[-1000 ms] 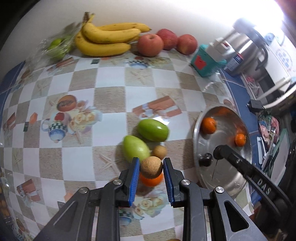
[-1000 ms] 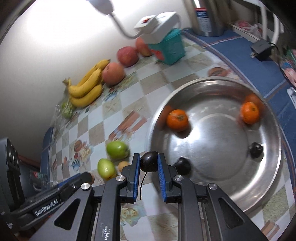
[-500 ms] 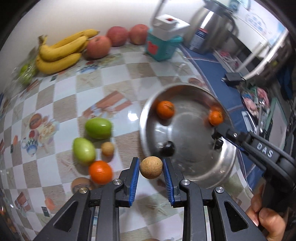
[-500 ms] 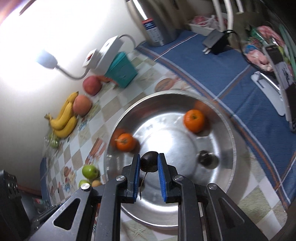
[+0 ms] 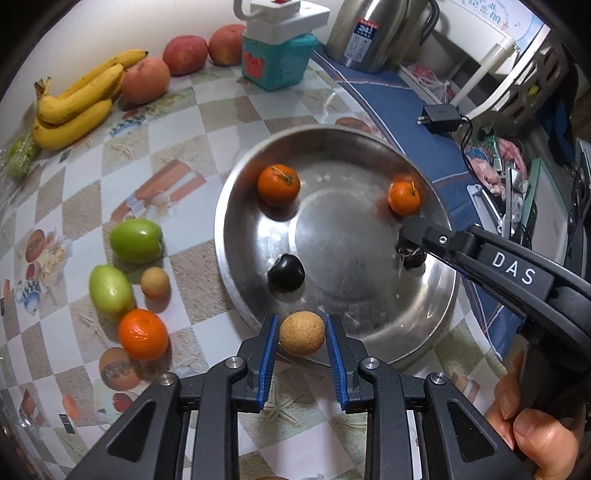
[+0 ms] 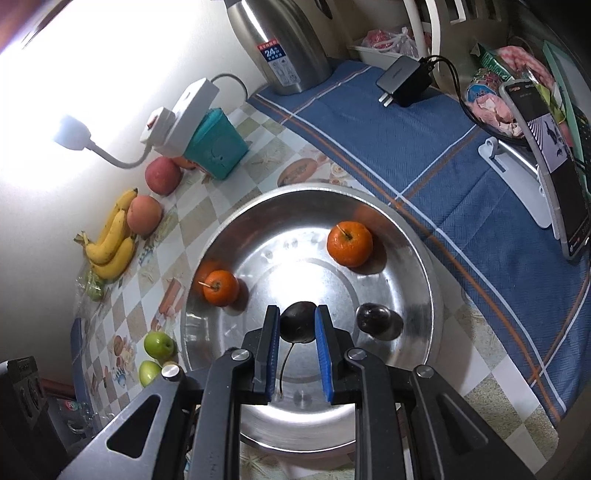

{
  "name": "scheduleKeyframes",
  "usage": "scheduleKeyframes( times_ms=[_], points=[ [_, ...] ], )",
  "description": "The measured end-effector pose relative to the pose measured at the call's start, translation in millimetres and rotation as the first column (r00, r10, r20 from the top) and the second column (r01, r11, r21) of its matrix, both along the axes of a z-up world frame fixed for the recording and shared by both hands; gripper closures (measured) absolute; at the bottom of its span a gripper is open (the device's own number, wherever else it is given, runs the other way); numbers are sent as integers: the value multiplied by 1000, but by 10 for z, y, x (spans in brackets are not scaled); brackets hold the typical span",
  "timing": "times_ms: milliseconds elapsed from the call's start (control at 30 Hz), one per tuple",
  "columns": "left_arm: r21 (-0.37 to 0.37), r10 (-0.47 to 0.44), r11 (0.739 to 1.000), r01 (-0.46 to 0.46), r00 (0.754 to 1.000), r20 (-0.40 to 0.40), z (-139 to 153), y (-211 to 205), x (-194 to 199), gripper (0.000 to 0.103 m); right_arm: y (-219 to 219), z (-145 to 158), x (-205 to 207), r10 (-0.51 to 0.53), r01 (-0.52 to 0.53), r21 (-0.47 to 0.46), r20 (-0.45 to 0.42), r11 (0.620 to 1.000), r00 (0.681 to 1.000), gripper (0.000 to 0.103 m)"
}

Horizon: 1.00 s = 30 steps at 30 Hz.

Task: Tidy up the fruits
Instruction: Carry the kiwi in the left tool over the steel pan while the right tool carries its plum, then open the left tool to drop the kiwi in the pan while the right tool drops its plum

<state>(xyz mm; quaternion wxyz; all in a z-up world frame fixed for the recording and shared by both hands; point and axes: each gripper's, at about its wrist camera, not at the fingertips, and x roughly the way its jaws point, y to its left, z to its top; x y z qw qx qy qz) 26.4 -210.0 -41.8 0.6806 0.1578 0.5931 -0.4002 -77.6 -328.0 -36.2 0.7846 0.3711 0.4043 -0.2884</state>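
Note:
My left gripper [image 5: 301,332] is shut on a round tan fruit [image 5: 301,333], held above the near rim of the steel bowl [image 5: 236,258]. My right gripper [image 6: 296,326] is shut on a dark cherry [image 6: 297,327] with a hanging stem, over the bowl's [image 6: 424,258] inside; it also shows in the left wrist view [image 5: 410,243]. The bowl holds two oranges [image 5: 278,184] [image 5: 404,197] and a dark cherry [image 5: 286,273]. On the table left of the bowl lie two green fruits [image 5: 136,240] [image 5: 110,291], a small tan fruit [image 5: 155,282] and an orange [image 5: 143,334].
Bananas [image 5: 74,107], three apples [image 5: 146,81] and a bag of green fruit [image 5: 20,157] line the back wall. A teal box with a power strip [image 5: 277,55], a steel kettle [image 5: 373,33], a charger [image 5: 441,118] and clutter stand at the right.
My left gripper carried the tan fruit from the loose fruit on the table to the bowl's near rim. My right gripper moved the cherry further over the bowl's inside.

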Motion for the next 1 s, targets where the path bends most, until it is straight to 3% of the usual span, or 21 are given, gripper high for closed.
scheduleKeyframes(
  times_ms=[667, 800, 1000],
  points=[
    [19, -13, 1000, 13, 999, -44, -159, -87, -64, 73, 9, -252, 29, 10, -7, 33, -101, 999, 995, 83],
    [16, -9, 1000, 10, 999, -53, -163, -79, -46, 63, 10, -262, 37, 13, -9, 41, -105, 999, 994, 82],
    [2, 2, 1000, -2, 998, -55, -104, -22, 24, 62, 26, -226, 61, 19, -16, 34, -91, 999, 996, 80]
  ],
)
